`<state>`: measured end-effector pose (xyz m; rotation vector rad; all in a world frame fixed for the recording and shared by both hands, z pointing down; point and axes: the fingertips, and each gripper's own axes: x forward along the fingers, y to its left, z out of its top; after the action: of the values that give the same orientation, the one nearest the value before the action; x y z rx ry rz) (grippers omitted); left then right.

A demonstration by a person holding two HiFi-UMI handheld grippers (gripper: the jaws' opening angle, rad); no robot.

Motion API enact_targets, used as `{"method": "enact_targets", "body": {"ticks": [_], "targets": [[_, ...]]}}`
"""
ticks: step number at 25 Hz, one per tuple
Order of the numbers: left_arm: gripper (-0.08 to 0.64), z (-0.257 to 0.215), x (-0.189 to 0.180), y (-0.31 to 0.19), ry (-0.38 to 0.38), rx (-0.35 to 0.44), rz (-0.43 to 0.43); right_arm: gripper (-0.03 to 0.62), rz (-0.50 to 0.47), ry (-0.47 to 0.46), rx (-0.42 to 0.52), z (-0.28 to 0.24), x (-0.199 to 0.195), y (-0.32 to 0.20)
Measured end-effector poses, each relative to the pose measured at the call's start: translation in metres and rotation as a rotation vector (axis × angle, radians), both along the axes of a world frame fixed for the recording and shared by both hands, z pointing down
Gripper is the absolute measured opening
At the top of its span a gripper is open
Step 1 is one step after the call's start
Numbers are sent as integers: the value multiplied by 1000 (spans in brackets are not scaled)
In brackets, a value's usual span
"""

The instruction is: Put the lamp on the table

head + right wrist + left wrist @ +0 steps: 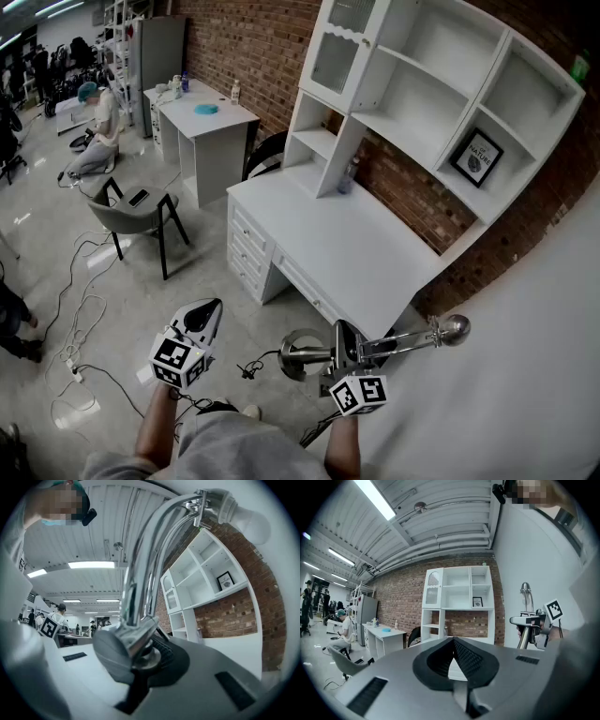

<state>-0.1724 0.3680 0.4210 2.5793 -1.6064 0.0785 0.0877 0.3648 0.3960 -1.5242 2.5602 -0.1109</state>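
- Holding the lamp in my right gripper, jaws clamped on its chrome stem; the lamp lies sideways in the air.
- My left gripper beside it: jaws together, empty.
- White table ahead, apart from the lamp.

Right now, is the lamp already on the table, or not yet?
Not yet: the right gripper is shut on the lamp, short of the white table.

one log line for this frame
right gripper: shut on lamp stem | left gripper: shut, empty | lamp: held up, short of white desk | step: placing not yet done
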Motion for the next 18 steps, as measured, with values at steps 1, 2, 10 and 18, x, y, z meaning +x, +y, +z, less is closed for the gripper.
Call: {"method": "enact_targets", "body": {"ticks": [1, 2, 10, 18], "targets": [[3, 0, 0, 1, 4, 0, 1, 20, 2, 2, 0, 0, 0, 0], [3, -1, 0, 1, 7, 0, 1, 20, 3, 3, 1, 0, 0, 1], [3, 2, 6, -1, 9, -7, 1, 20, 3, 11, -2, 2, 6, -1], [3, 10, 13, -10, 13, -17, -5, 20, -10, 4, -9, 8, 13, -9]]}}
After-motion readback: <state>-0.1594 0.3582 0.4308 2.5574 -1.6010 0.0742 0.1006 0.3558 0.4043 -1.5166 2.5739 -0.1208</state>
